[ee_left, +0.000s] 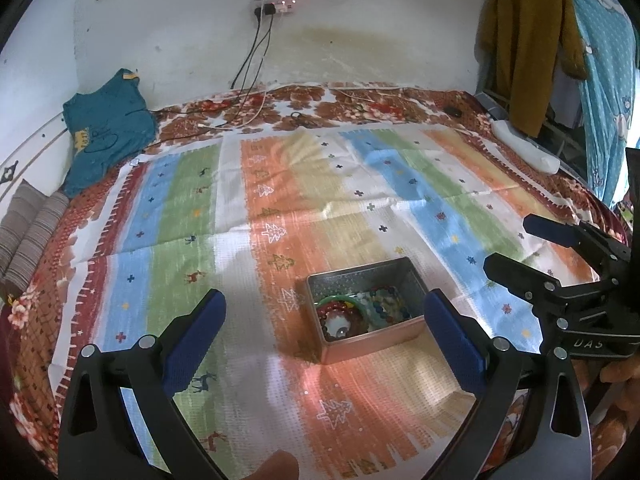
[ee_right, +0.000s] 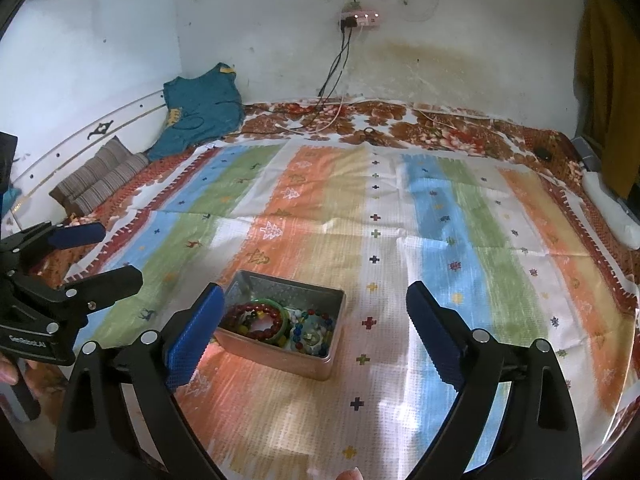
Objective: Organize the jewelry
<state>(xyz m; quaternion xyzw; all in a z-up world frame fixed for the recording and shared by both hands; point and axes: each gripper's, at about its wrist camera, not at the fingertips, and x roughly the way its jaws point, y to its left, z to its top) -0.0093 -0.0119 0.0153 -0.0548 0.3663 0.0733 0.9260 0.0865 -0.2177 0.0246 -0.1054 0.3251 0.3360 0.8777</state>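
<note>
A small metal tin (ee_left: 400,278) (ee_right: 338,300) sits on the striped cloth. It holds a green bangle (ee_left: 340,301) (ee_right: 272,303), dark red bead bracelets (ee_left: 344,312) (ee_right: 266,330) and a multicoloured bead bracelet (ee_left: 390,304) (ee_right: 316,330). My left gripper (ee_left: 324,340) is open and empty, hovering just in front of the tin. It also shows at the left of the right wrist view (ee_right: 98,254). My right gripper (ee_right: 316,336) is open and empty, above the tin's near right side. It also shows at the right of the left wrist view (ee_left: 516,246).
A striped, patterned cloth (ee_left: 280,216) (ee_right: 460,240) covers a floral bedsheet (ee_left: 360,104). A teal shirt (ee_left: 104,128) (ee_right: 200,108) and folded striped fabric (ee_left: 28,232) (ee_right: 100,176) lie at the left. Cables (ee_left: 248,68) hang from a wall socket. Hanging clothes (ee_left: 532,48) are at the right.
</note>
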